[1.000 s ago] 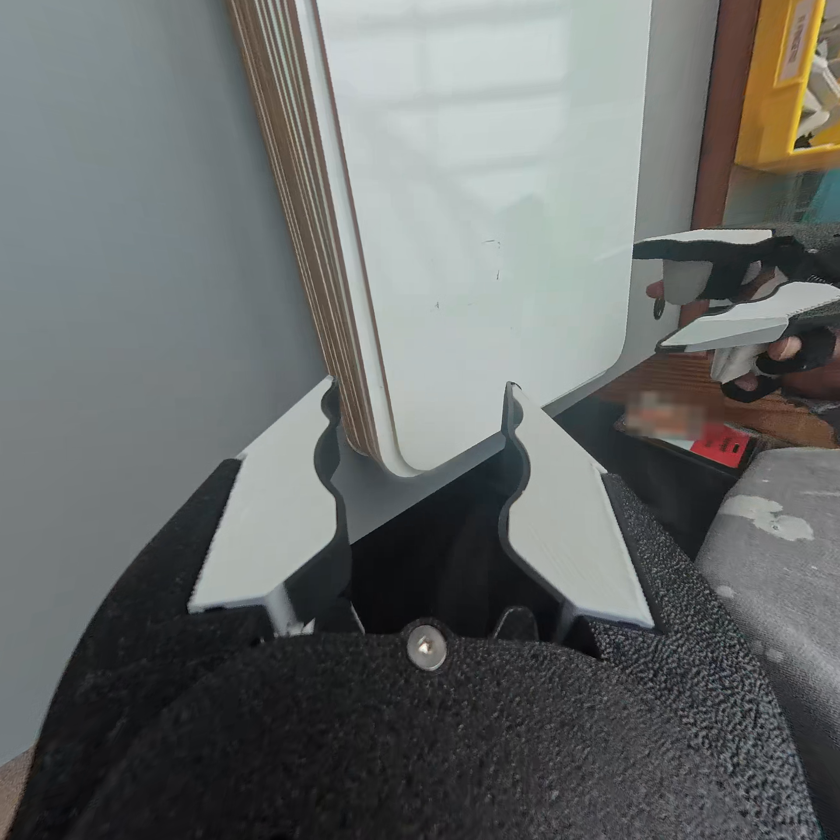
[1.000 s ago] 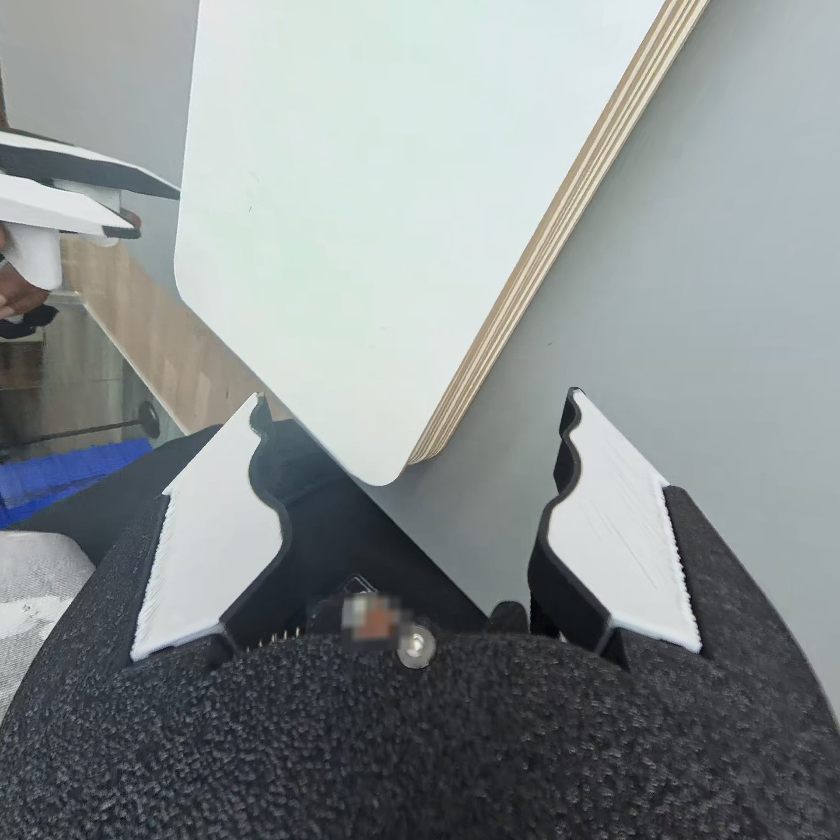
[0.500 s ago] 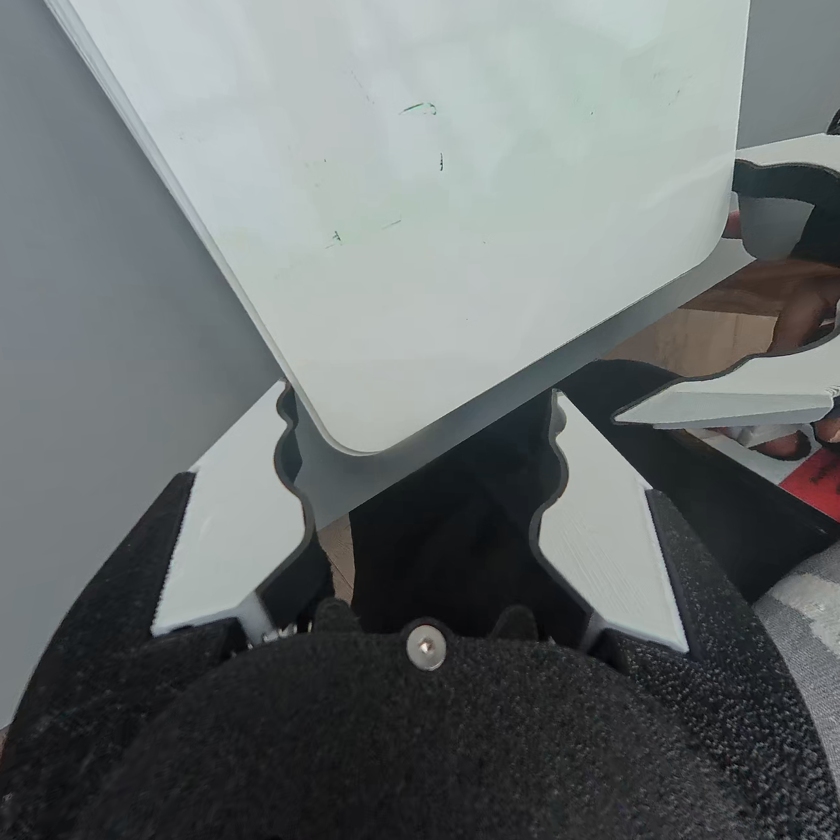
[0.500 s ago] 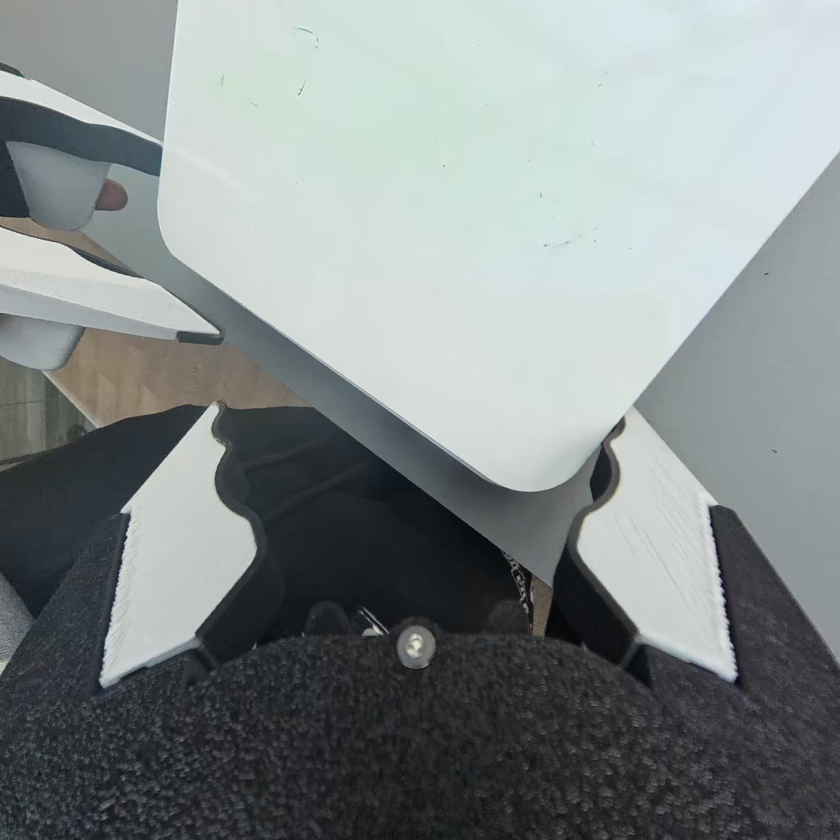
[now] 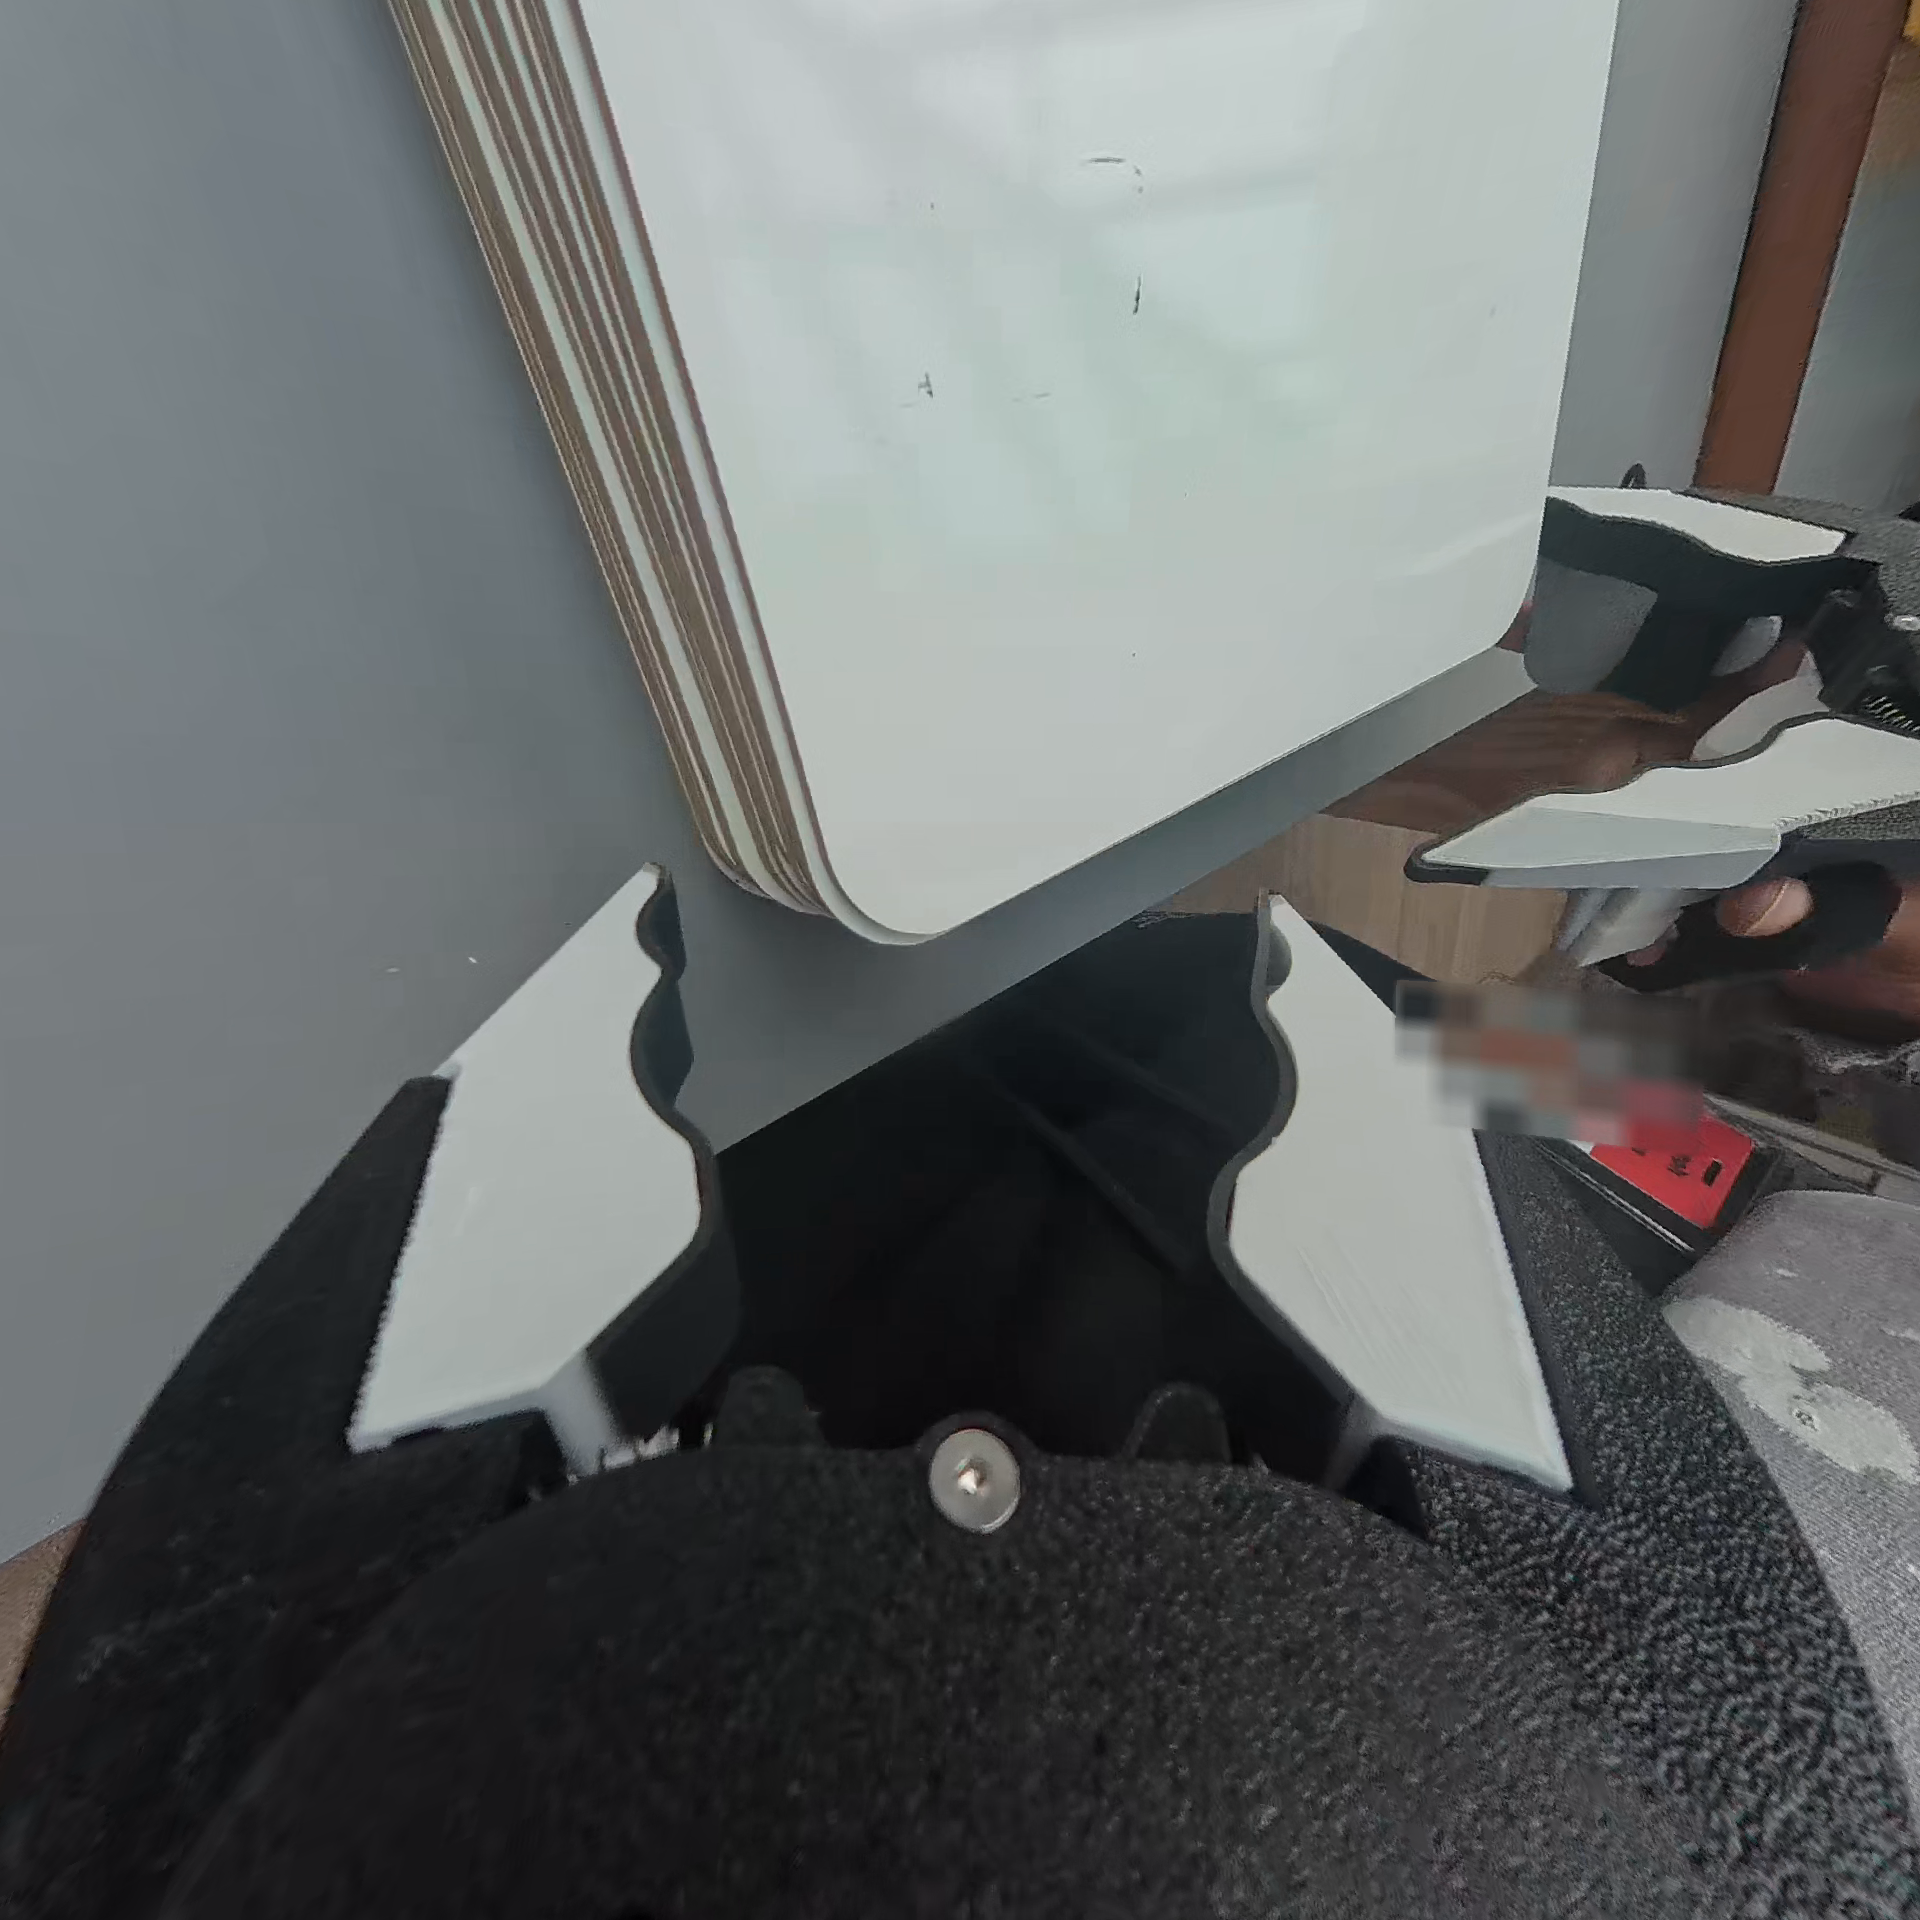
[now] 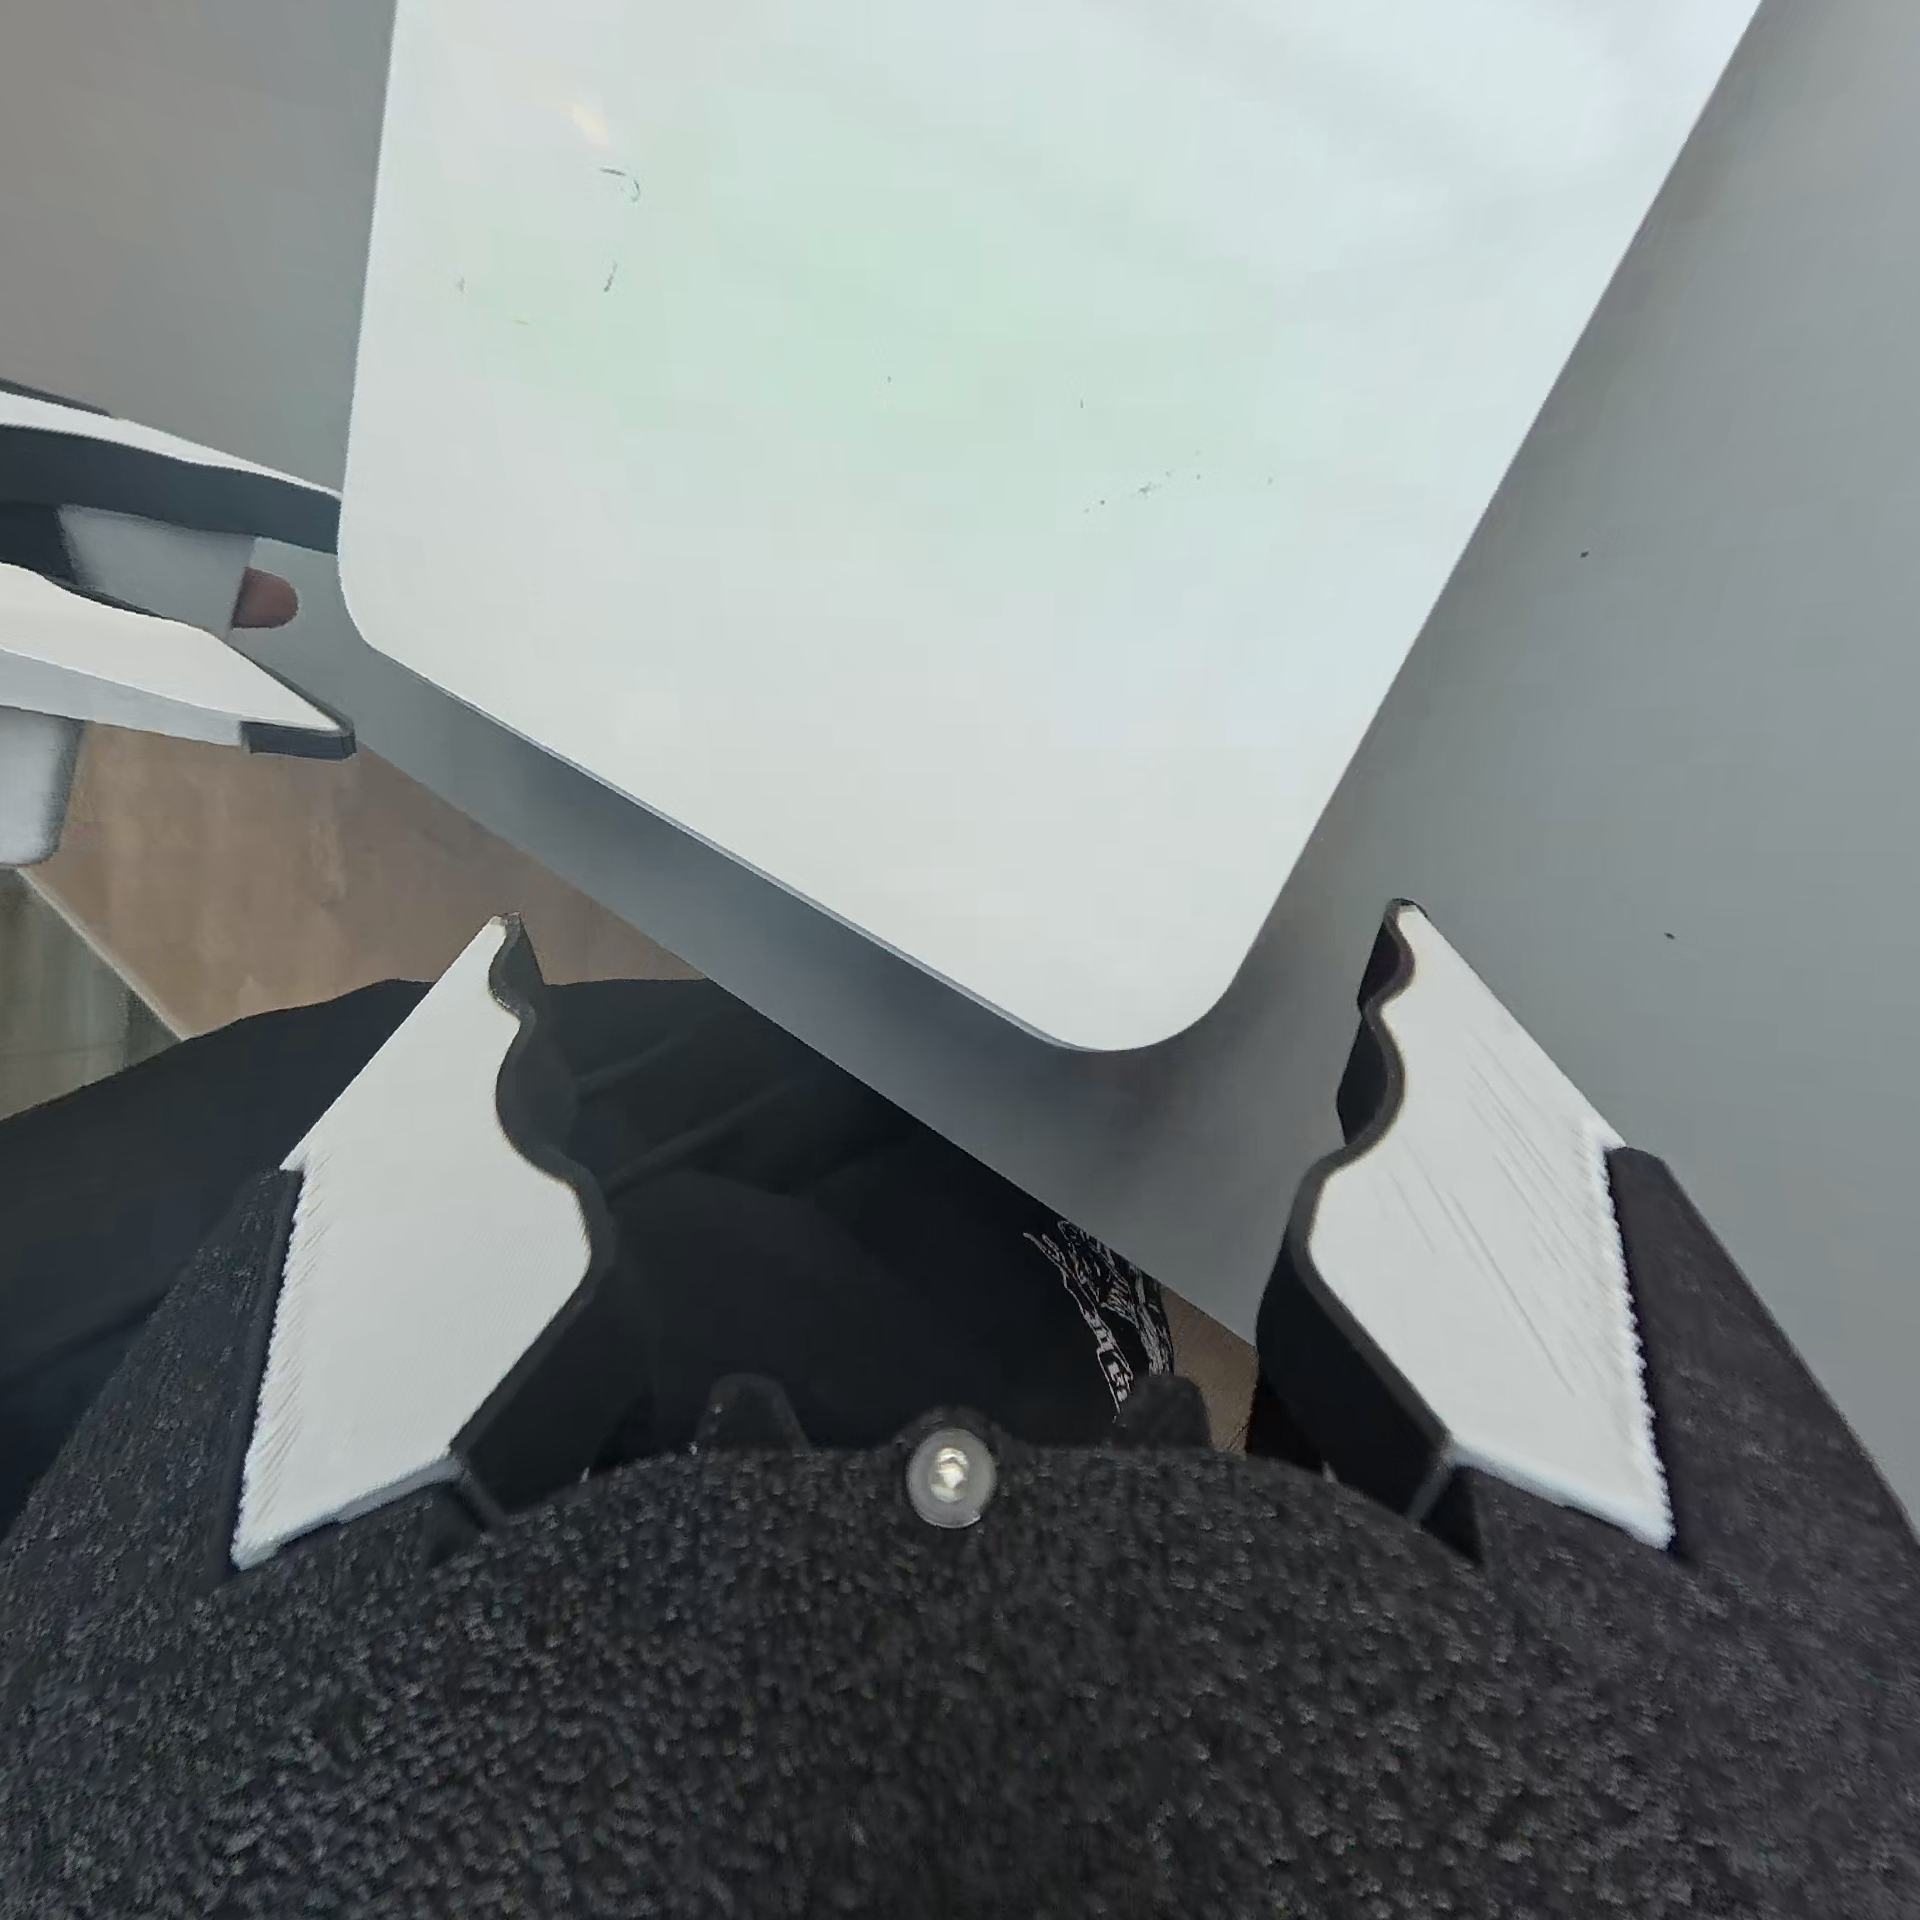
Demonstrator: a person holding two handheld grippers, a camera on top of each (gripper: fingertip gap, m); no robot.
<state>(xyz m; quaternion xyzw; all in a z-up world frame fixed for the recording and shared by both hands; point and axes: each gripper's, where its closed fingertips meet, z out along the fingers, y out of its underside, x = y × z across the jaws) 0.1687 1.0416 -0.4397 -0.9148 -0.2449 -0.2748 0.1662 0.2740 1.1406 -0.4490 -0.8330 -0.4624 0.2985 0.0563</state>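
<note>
Beyond both gaping hand-held grippers, white board (image 5: pixel 1091 468) tops cropped.

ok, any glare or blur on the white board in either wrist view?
Left wrist view: white board is sharp, with a soft pale reflection, its shadow on the grey surface below. Right wrist view: board sharp, faint greenish sheen, wide-angle bending at the edges.

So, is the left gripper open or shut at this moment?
Open. In its own wrist view the left gripper has its two fingers spread wide, nothing between them; the white board stack is just beyond the tips.
</note>
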